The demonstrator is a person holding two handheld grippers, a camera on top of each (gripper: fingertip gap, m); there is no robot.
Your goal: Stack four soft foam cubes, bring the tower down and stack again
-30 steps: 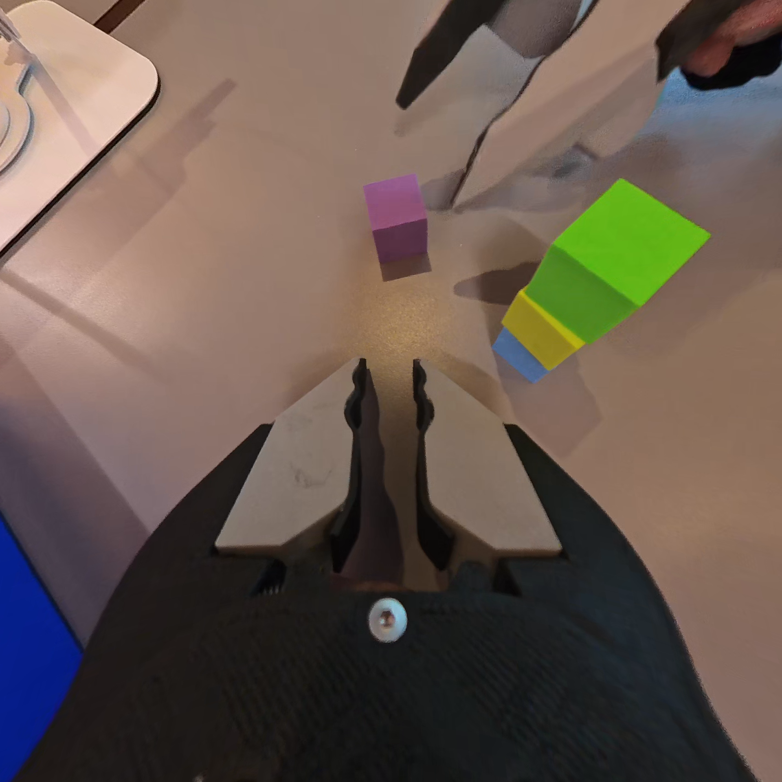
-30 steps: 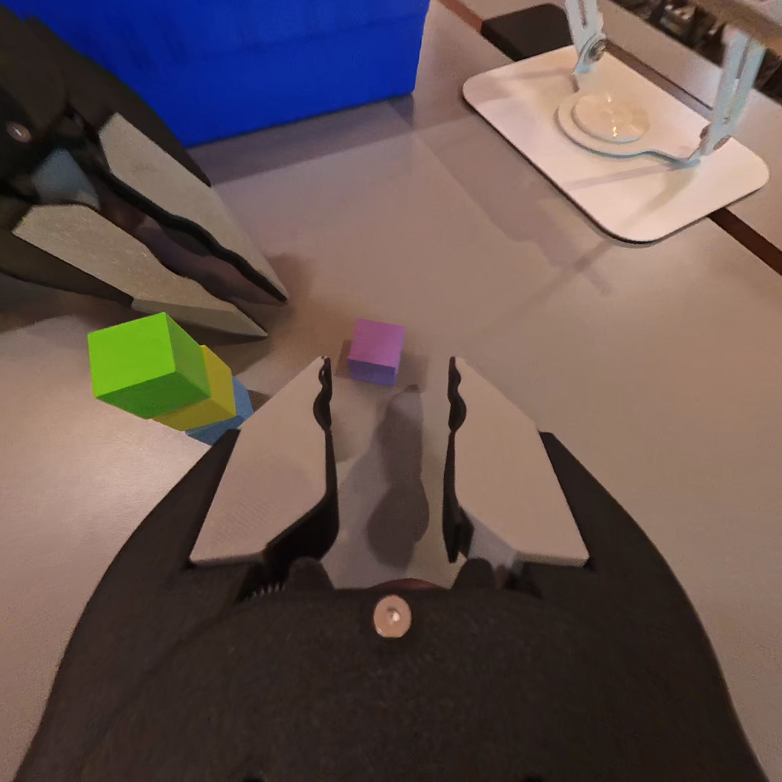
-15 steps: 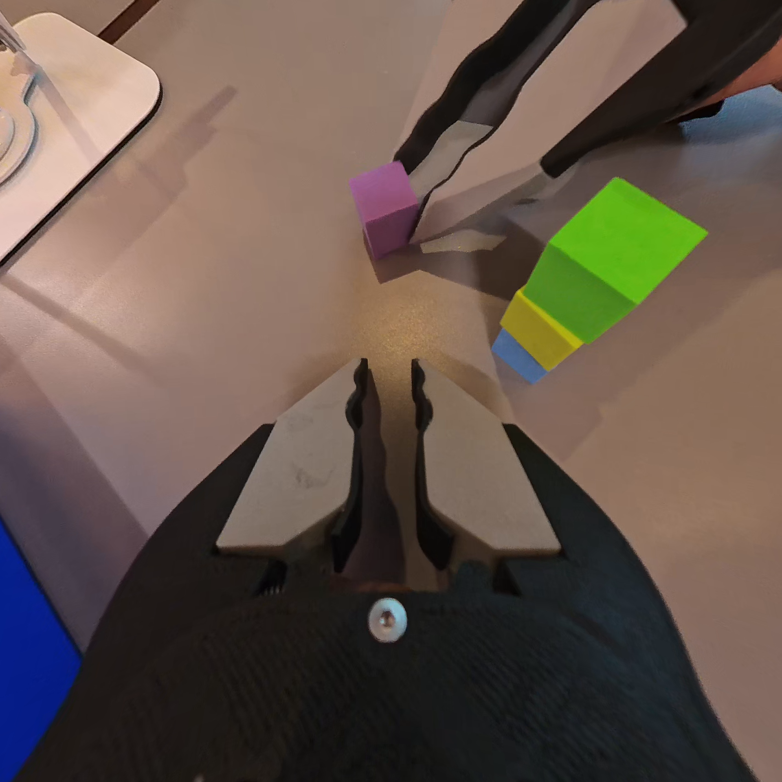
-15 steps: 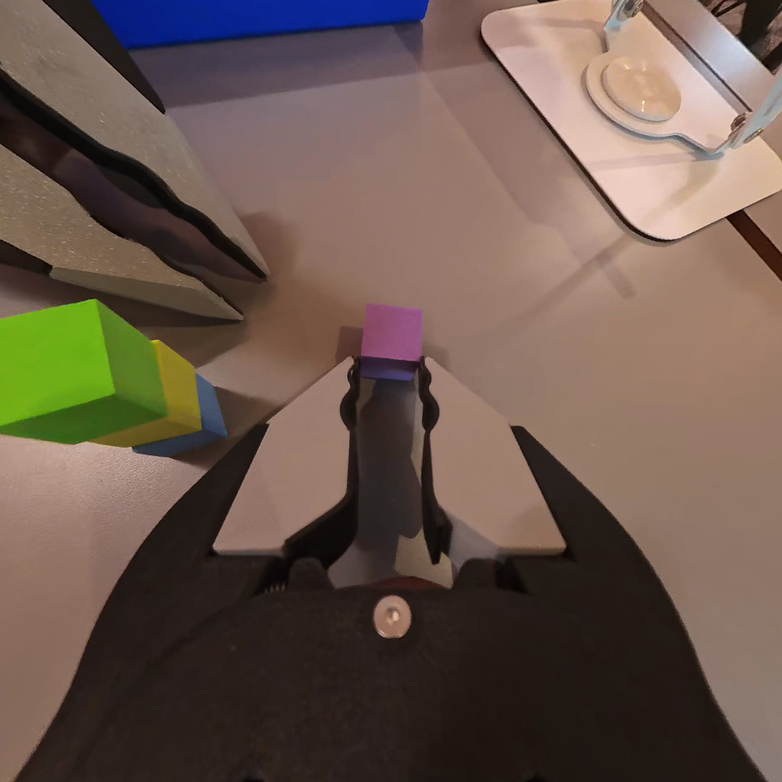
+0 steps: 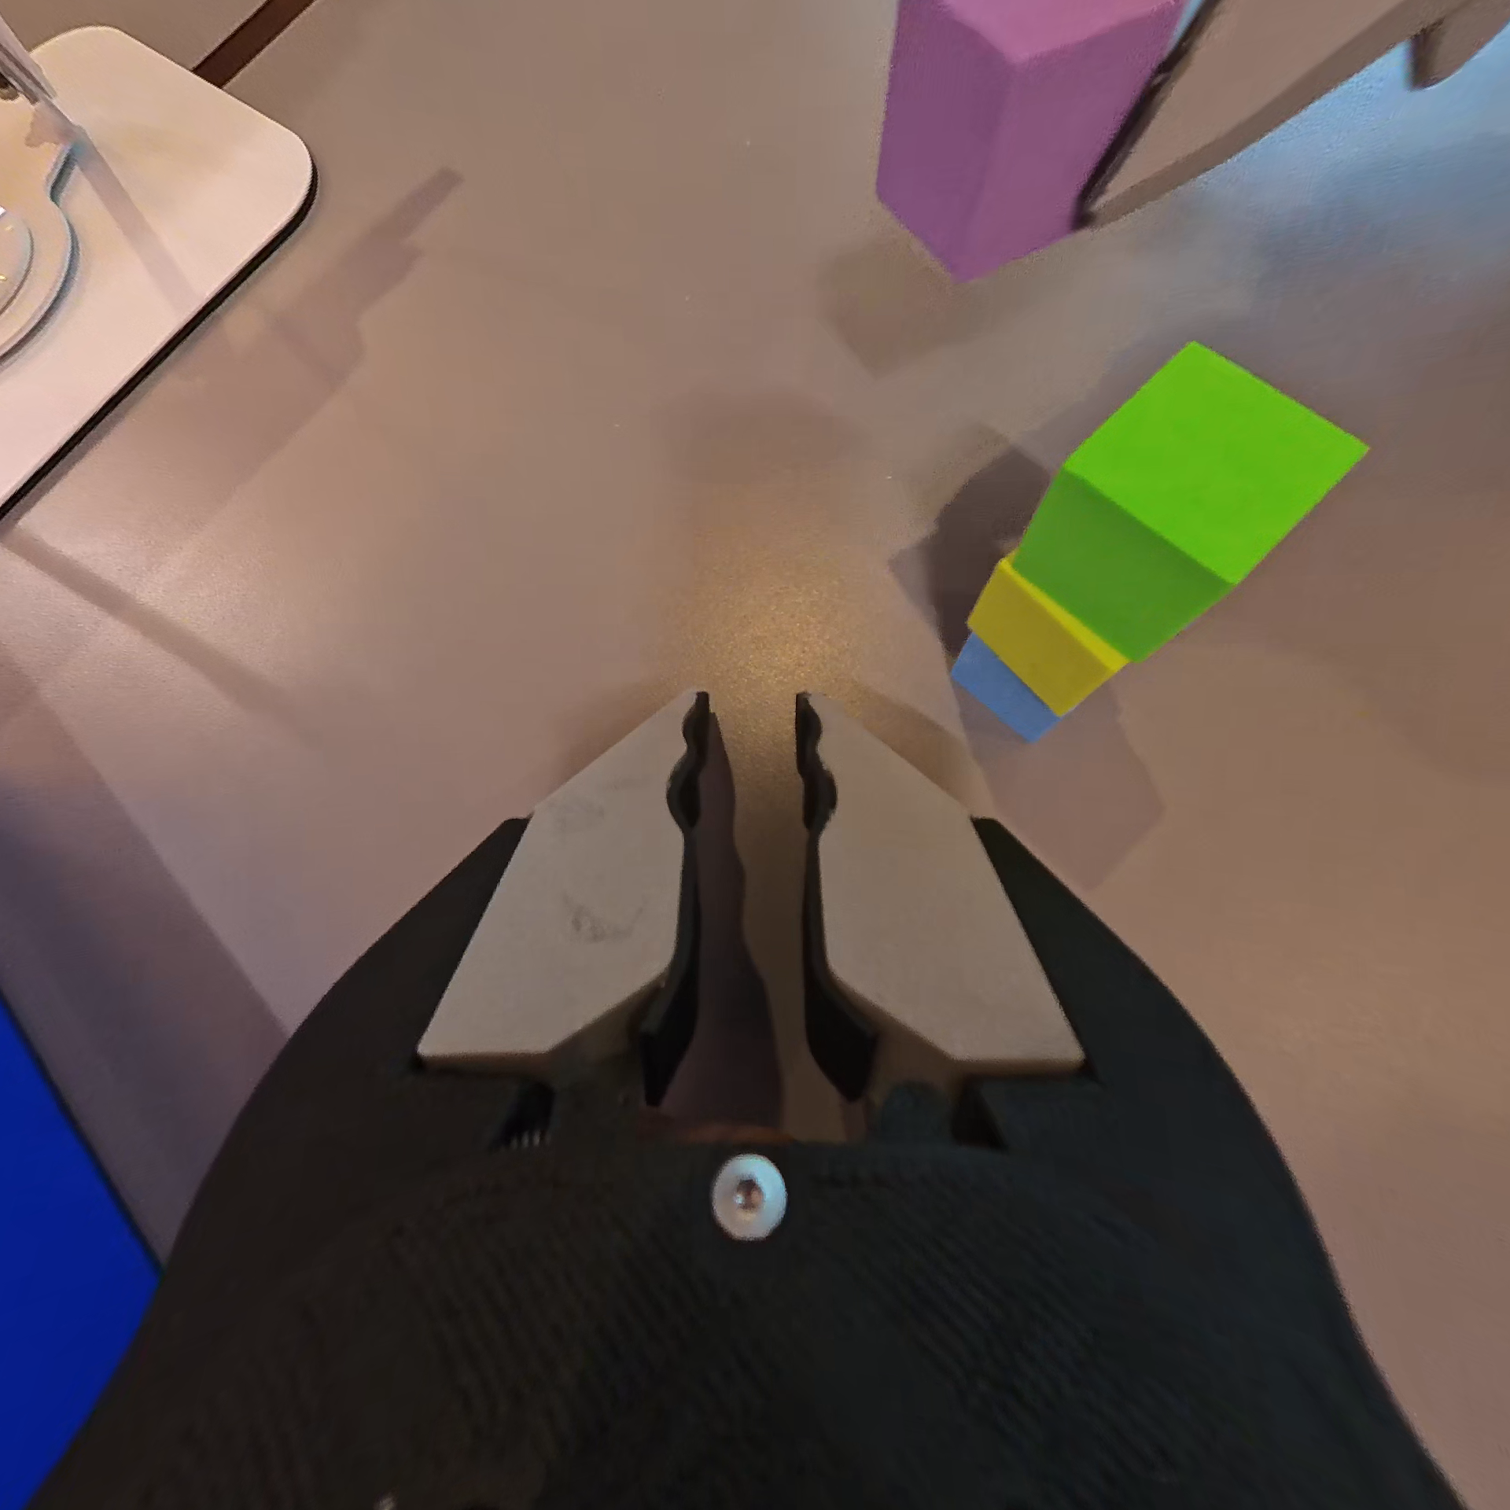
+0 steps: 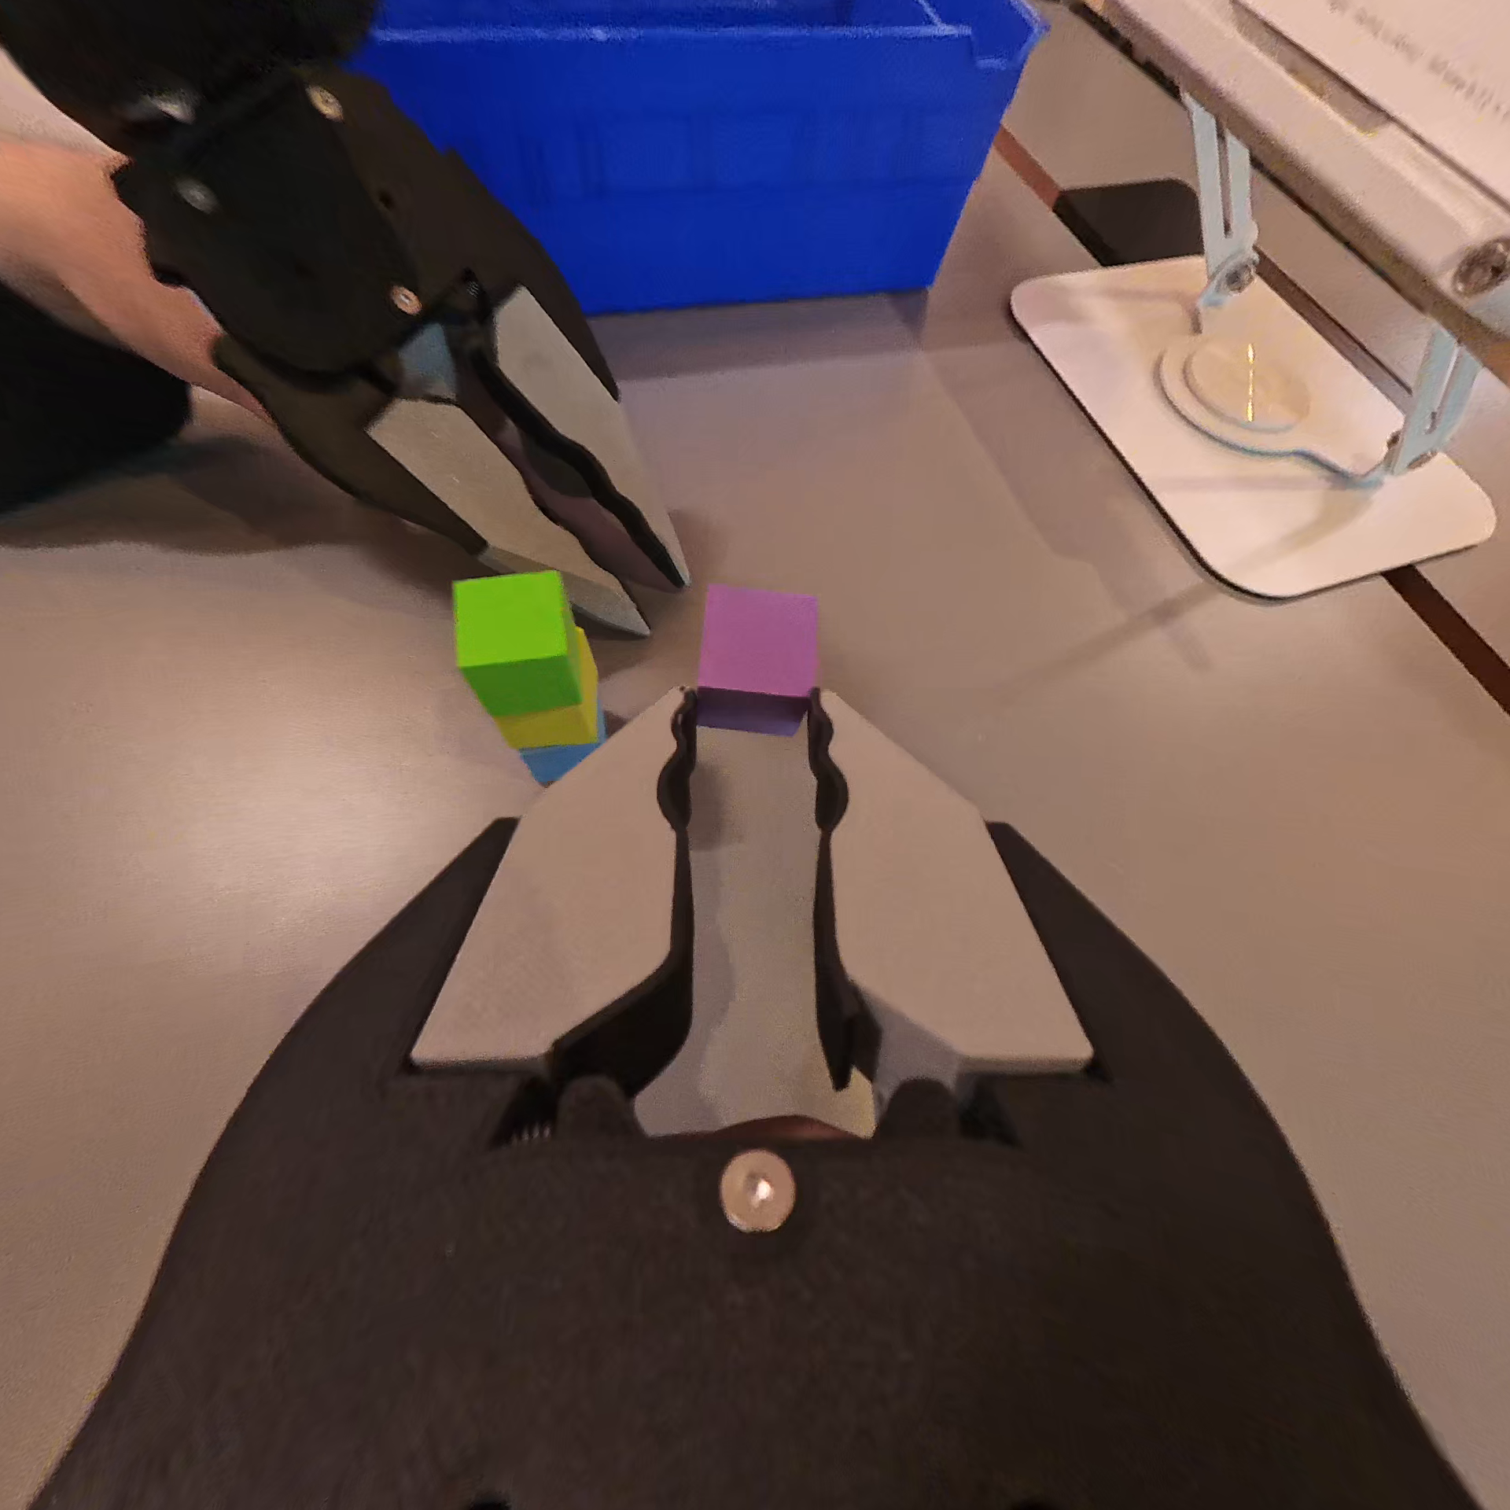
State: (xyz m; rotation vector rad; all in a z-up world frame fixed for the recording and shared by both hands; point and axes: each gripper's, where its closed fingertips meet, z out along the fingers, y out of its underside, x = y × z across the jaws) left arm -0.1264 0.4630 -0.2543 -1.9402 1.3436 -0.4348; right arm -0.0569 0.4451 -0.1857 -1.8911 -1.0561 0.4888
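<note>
Lifted now, matte purple cube [image 6: 758, 654] in right claw [image 6: 750, 709]

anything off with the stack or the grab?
Stack is slightly stepped: green cube overhangs the yellow cube and blue cube on one side. Right claw grips the purple cube only by its near edge. Nothing fallen or damaged.

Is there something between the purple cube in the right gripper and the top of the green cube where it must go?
Nothing visible does. The right gripper holds the purple cube in the air beside the tower, and the green cube has a bare top. The left gripper rests close behind the tower, empty, not over it.
</note>
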